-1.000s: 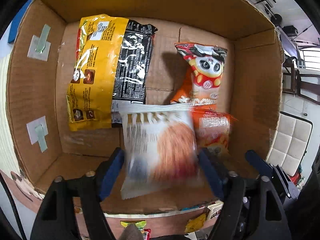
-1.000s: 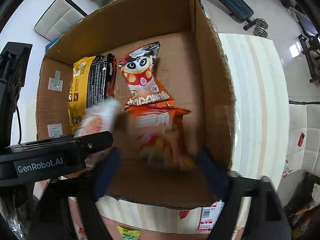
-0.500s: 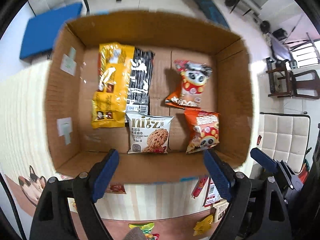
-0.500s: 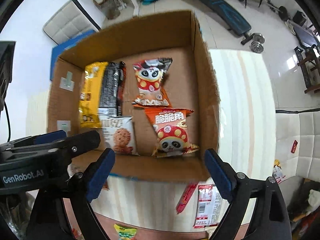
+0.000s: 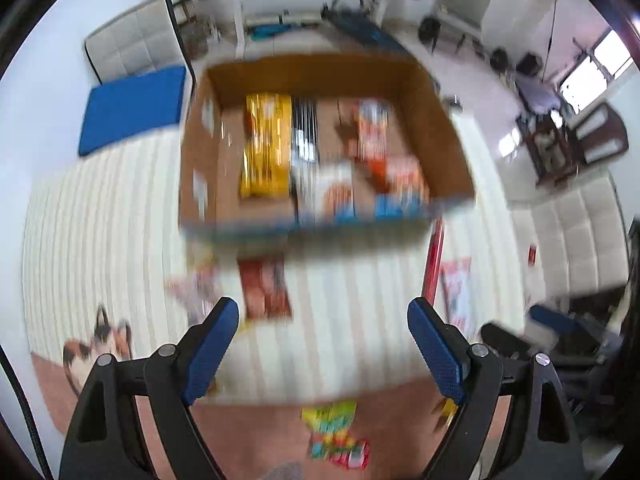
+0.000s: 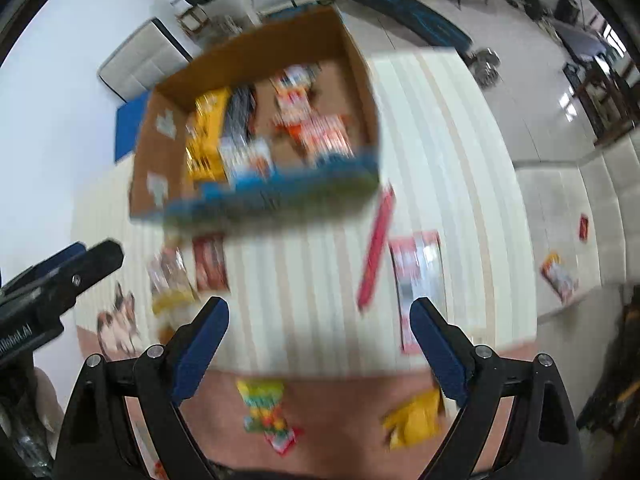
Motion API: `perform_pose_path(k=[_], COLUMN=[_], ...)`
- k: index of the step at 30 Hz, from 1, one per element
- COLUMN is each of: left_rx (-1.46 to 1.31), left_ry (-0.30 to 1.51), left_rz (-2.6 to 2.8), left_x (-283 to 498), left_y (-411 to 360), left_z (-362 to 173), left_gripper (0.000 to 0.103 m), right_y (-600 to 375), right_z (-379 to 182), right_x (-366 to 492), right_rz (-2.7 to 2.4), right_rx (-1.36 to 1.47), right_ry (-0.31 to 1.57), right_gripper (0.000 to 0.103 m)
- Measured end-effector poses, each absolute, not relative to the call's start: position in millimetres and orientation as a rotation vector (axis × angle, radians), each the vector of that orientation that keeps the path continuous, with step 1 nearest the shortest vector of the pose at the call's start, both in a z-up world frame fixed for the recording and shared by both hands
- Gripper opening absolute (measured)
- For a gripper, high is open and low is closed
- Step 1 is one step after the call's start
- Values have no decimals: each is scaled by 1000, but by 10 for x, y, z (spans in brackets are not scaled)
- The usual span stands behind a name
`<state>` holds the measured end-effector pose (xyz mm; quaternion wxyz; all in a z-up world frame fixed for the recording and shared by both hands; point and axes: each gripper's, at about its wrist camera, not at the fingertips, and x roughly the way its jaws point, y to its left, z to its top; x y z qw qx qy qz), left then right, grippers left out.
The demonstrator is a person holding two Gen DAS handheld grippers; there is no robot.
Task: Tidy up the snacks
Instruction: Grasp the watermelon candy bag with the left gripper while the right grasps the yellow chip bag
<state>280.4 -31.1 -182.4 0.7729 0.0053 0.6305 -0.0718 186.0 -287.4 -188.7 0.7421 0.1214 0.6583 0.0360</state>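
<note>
Beyond both pairs of tongs, past their tips, an open cardboard box (image 5: 436, 120) sits on the striped desk (image 5: 100, 240). Both views are motion-blurred.

Left tongs (image 5: 323, 326): spread wide, nothing between the blue pads. Off the left pad, a cat print (image 5: 98, 346) on the desk edge. Just ahead of the left pad, a red-brown packet (image 5: 266, 288) flat on the desk, short of the box. Inside the box, left to right: yellow bag (image 5: 266, 148), black pack (image 5: 305, 128), white cookie packet (image 5: 332, 192), orange panda bags (image 5: 384, 152). Ahead of the right pad, a long red stick pack (image 5: 434, 260) by the box corner. Below the tongs, a green-yellow candy bag (image 5: 332, 432) on the brown surface.

Right tongs (image 6: 319, 318): spread, gap empty; the reading of further opening is slight. Far left, the other tool's black body. Ahead of the left pad, two packets (image 6: 188, 268) on the desk. Ahead of the right pad, a red-white pack (image 6: 420, 276), touching neither pad. Below the right pad, a yellow bag (image 6: 412, 424).
</note>
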Motion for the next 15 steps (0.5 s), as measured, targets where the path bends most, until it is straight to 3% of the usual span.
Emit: perform_pose_path(k=[9, 15], left_rx=[36, 18], left_ry=[1650, 1759], left_rz=[-139, -120], left_x=[1704, 1477], left_y=[-275, -352], left_z=[-2868, -3330], left_gripper=[87, 87], right_y=[-3086, -3304], right_z=[-2651, -3195], right_x=[940, 655], right_rz=[29, -12], right_rx=[210, 210], right_ry=[1646, 1752], right_gripper=[94, 94])
